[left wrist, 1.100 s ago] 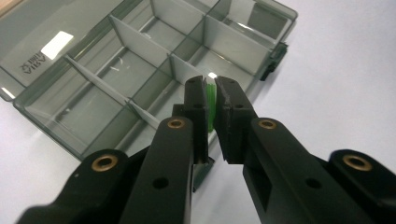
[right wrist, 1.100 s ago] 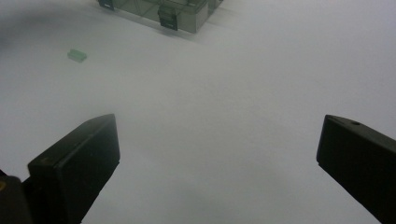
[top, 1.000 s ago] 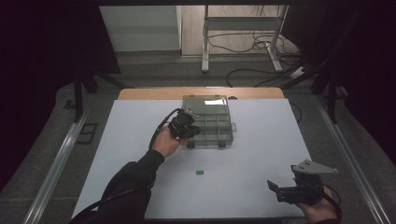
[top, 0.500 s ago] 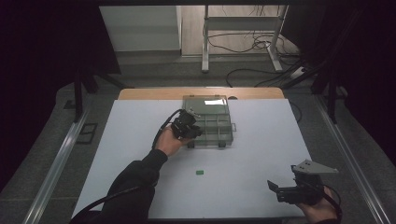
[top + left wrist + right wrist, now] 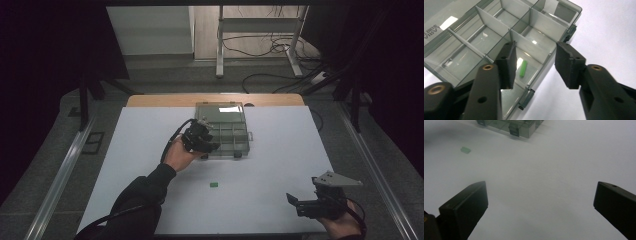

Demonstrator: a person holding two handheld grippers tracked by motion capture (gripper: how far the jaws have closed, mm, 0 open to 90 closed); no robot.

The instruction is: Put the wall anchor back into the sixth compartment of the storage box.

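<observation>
White desk point(image 5: 280, 165) under dim light, wooden strip along its far edge, grey floor with cables and a metal frame beyond. Toward the far middle of the desk, a clear compartment box point(image 5: 235, 131), lid open, grey latches on its near side.

Left gripper point(image 5: 207, 145) in the left hand point(image 5: 178, 154), poised over the near left corner of the box. Jaws just now opening, standing apart, nothing between the pads. Below the gap in the left gripper view point(image 5: 534, 63), a small green piece point(image 5: 523, 68) lying flat on the floor of a near-edge compartment, free of both jaws, close to the left jaw's tip as seen there. Neighbouring compartments of the box point(image 5: 541, 25) bare, white dividers upright.

Second green piece point(image 5: 213, 185) on the bare desk, well short of the box, between the two hands. Same piece point(image 5: 465, 150) visible at upper left in the right gripper view, blurred, with the box point(image 5: 520, 128) beyond it.

Right gripper point(image 5: 293, 202) in the right hand point(image 5: 345, 227) at the near right corner of the desk, well apart from the box and both pieces, pointing toward the left. Jaws spread wide, holding nothing, only white desk point(image 5: 544, 182) between them.
</observation>
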